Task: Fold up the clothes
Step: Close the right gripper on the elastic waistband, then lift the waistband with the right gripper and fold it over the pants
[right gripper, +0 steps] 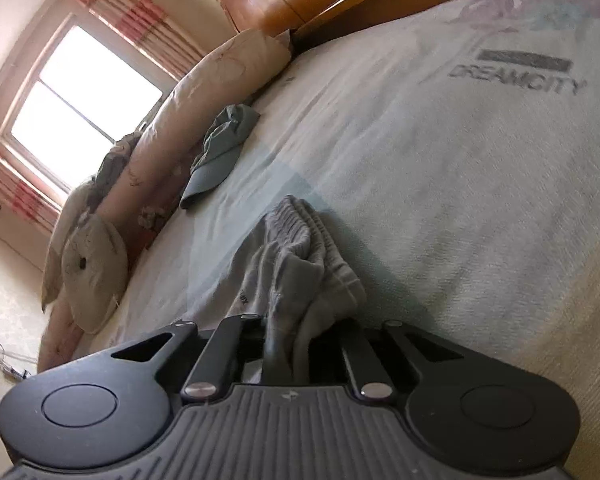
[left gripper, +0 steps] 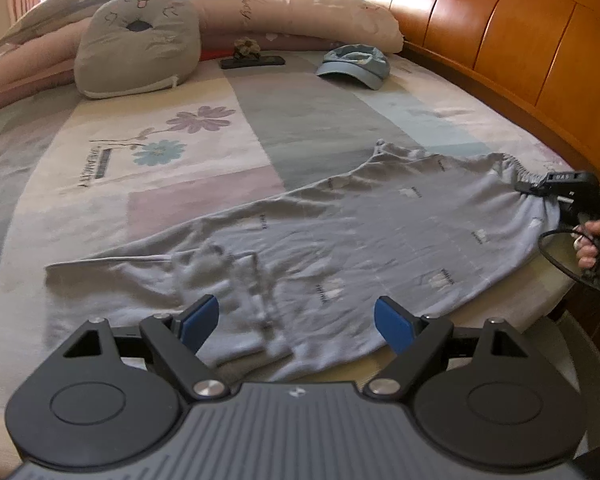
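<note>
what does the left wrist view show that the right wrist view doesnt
Only the left wrist view shows the grey pants spread flat along the bed edge, the open left gripper over the leg end, the right gripper seen from outside at the waistband, a hand, a phone and the flower print.

Only the right wrist view shows the window, the curtains and the bunched waistband clamped close up.

Both show the bedsheet, the cap, the grey cushion, the rolled quilt and the headboard.
</note>
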Available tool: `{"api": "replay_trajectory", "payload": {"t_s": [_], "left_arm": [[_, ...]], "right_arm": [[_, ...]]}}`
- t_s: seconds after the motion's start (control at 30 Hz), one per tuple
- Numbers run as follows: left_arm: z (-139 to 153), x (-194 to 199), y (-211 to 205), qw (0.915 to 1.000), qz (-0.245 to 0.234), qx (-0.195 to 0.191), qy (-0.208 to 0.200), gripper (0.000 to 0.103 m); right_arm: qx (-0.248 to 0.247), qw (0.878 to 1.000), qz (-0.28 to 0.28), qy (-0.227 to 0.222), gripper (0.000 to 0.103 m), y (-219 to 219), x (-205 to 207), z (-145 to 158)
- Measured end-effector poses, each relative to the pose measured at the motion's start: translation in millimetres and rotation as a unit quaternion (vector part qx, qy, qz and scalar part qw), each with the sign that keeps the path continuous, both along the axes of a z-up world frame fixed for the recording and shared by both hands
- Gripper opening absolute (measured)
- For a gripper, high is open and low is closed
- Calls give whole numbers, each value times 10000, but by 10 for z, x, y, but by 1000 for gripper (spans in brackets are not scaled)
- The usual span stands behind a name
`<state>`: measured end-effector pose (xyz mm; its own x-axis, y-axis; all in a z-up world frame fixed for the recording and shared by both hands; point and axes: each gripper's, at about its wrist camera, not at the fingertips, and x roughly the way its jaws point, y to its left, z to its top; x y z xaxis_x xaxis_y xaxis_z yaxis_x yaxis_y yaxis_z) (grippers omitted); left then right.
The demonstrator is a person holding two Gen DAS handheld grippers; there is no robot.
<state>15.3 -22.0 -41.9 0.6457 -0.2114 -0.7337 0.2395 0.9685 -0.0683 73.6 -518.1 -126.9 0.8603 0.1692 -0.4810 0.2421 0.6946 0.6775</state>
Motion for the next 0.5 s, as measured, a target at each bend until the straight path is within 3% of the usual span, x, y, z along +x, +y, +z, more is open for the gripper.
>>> {"api": "replay_trajectory", "payload": {"t_s": [0.27,0.5], "left_arm": [[14,-96,298,9998,-59,166,108,85],[15,-138,508,9997,-167,178,61,86]], "right_arm": [[-1107,9935,253,-10,9,395,53,432],[-2218,9710,892,-57,9,982,129,889]]}}
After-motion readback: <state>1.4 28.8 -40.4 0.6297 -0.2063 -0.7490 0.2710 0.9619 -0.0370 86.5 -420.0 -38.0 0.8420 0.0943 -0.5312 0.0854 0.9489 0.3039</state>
